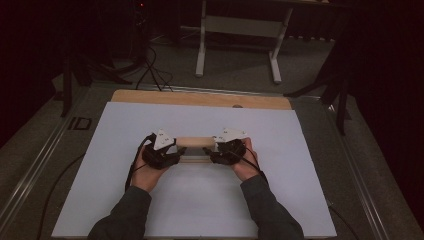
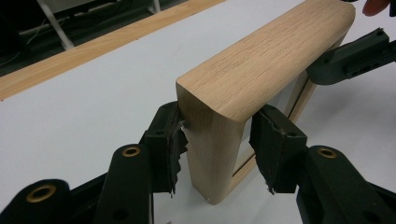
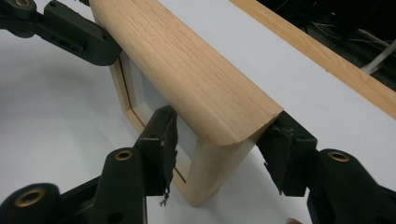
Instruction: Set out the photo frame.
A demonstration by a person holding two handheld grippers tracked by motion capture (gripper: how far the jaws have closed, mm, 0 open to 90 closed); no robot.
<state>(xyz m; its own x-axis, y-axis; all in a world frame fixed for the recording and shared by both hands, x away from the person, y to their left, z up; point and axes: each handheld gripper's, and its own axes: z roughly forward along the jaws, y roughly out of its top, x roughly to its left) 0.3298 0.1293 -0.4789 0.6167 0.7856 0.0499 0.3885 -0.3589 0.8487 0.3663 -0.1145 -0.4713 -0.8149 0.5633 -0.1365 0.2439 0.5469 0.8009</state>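
- wooden frame [image 1: 195, 142] stands upright on the white surface [image 1: 150, 200], right in the middle
- left gripper [image 2: 217, 140] straddles one end post, pads touching both sides
- right gripper [image 3: 217, 154] is round the other end; can't tell if it's really clamping or just loosely around it
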